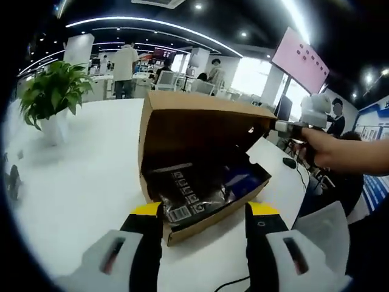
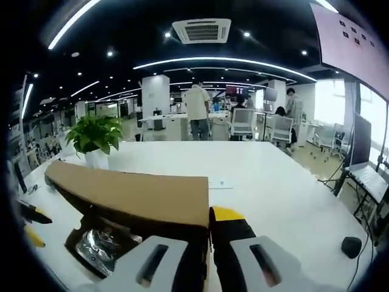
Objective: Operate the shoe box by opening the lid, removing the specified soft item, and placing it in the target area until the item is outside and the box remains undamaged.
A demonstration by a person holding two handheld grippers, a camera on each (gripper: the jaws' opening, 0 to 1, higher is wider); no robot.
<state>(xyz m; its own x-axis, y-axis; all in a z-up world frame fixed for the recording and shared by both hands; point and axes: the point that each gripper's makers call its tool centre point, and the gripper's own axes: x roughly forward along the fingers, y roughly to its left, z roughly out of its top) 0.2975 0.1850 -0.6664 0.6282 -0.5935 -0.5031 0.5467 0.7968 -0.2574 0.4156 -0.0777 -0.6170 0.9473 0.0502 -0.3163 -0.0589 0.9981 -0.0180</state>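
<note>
- Upper left of the left gripper view: a potted plant (image 1: 51,91) stands on the white worktop (image 1: 91,176), well apart from the shoe box (image 1: 206,182).
- Centre: the soft item (image 1: 194,188), a dark plastic-wrapped bundle, lies inside the box, straight ahead of the left gripper (image 1: 205,222), whose jaws are spread and nearer.
- Right: the right gripper (image 2: 209,228) pinches the raised lid (image 2: 134,194) by its edge.

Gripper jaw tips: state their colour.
Yellow tips on black jaws of the left gripper, clearest in the left gripper view.
</note>
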